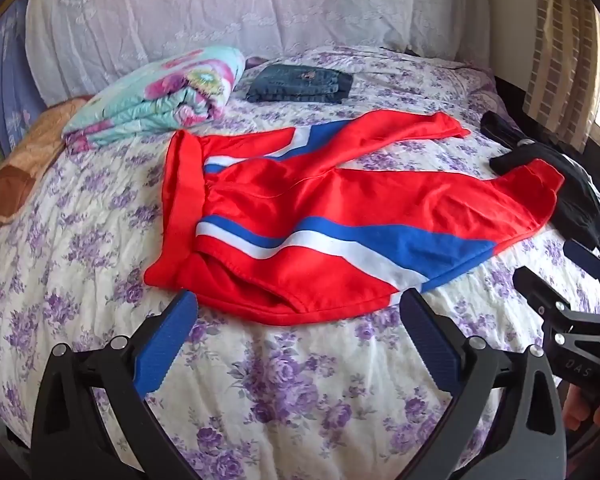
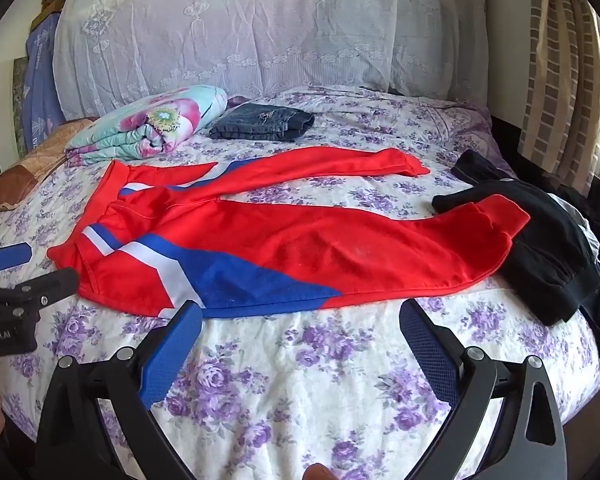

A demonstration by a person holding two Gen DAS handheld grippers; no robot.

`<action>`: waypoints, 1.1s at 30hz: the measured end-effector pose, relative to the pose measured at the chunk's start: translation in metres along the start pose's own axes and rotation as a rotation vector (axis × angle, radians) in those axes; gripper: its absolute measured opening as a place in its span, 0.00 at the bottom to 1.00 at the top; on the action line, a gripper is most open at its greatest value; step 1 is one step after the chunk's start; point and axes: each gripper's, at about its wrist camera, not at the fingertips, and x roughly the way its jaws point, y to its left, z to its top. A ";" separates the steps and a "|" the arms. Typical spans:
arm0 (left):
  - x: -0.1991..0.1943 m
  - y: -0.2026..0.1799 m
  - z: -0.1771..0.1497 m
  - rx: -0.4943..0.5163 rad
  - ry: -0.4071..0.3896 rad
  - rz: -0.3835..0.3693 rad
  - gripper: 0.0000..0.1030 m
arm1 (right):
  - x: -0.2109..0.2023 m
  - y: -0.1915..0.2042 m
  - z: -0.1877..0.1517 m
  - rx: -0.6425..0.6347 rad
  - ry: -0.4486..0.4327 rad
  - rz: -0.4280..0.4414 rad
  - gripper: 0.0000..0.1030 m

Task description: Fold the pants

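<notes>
Left wrist view: left hand-held gripper hovers over the near edge of the bed, jaws spread wide, nothing between them. Blue pads visible on both fingers. Red pants with blue and white stripes lie spread flat just beyond the fingertips, waistband to the left, legs running right and splayed apart. Nearer leg's cuff rests on a heap of dark clothes at the right edge of the bed. Folded jeans sit farther back, beside a folded floral blanket. Right hand-held gripper shows at the right margin, tips only.

Right wrist view: right hand-held gripper is also released, jaws wide, empty, above the flowered bedspread. Pants lie just ahead, unfolded; the left fingertip appears to overlap the striped hem (contact unclear). Dark clothes under the cuff at right. Jeans and blanket near the lace-covered headboard. Left hand-held gripper enters from the left, fingers apart, clear of the waistband.
</notes>
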 end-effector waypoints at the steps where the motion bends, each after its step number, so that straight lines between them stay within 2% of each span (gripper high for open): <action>1: 0.002 0.005 0.000 -0.008 0.002 0.000 0.96 | 0.002 0.005 0.001 -0.011 0.003 0.006 0.97; 5: 0.006 0.033 0.006 -0.028 -0.008 0.009 0.96 | 0.010 0.027 0.006 -0.087 -0.005 0.046 0.97; 8: 0.012 0.073 0.018 -0.069 -0.009 0.025 0.96 | 0.016 0.050 0.010 -0.157 -0.018 0.111 0.97; 11: 0.026 0.118 0.033 -0.126 0.011 0.034 0.96 | 0.019 0.092 0.013 -0.248 -0.026 0.172 0.97; 15: 0.052 0.163 0.060 -0.156 0.059 -0.010 0.96 | 0.028 0.142 0.021 -0.372 -0.048 0.287 0.97; 17: 0.067 0.174 0.074 -0.144 0.084 -0.034 0.95 | 0.029 0.166 0.022 -0.421 -0.053 0.327 0.97; 18: 0.077 0.178 0.083 -0.135 0.098 -0.058 0.91 | 0.026 0.179 0.021 -0.440 -0.054 0.358 0.94; 19: 0.085 0.181 0.090 -0.125 0.110 -0.084 0.85 | 0.030 0.186 0.019 -0.467 -0.041 0.363 0.91; 21: 0.109 0.182 0.106 -0.117 0.158 -0.140 0.78 | 0.036 0.206 0.015 -0.527 -0.020 0.377 0.84; 23: 0.132 0.178 0.118 -0.101 0.196 -0.196 0.78 | 0.045 0.219 0.013 -0.568 -0.007 0.368 0.83; 26: 0.169 0.174 0.130 -0.081 0.262 -0.220 0.78 | 0.060 0.230 0.010 -0.616 0.013 0.332 0.81; 27: 0.182 0.174 0.133 -0.092 0.289 -0.238 0.77 | 0.065 0.232 0.010 -0.626 0.017 0.322 0.76; 28: 0.191 0.175 0.134 -0.102 0.314 -0.260 0.67 | 0.069 0.235 0.011 -0.630 0.014 0.316 0.73; 29: 0.199 0.174 0.135 -0.107 0.334 -0.293 0.61 | 0.074 0.235 0.011 -0.631 0.023 0.315 0.60; 30: 0.204 0.173 0.136 -0.104 0.341 -0.324 0.48 | 0.077 0.237 0.013 -0.627 0.035 0.330 0.41; 31: 0.206 0.172 0.139 -0.090 0.334 -0.340 0.35 | 0.080 0.238 0.014 -0.619 0.050 0.353 0.33; 32: 0.204 0.170 0.141 -0.073 0.325 -0.356 0.28 | 0.080 0.238 0.015 -0.613 0.048 0.344 0.26; 33: 0.200 0.170 0.143 -0.066 0.310 -0.364 0.15 | 0.080 0.239 0.016 -0.622 0.038 0.324 0.17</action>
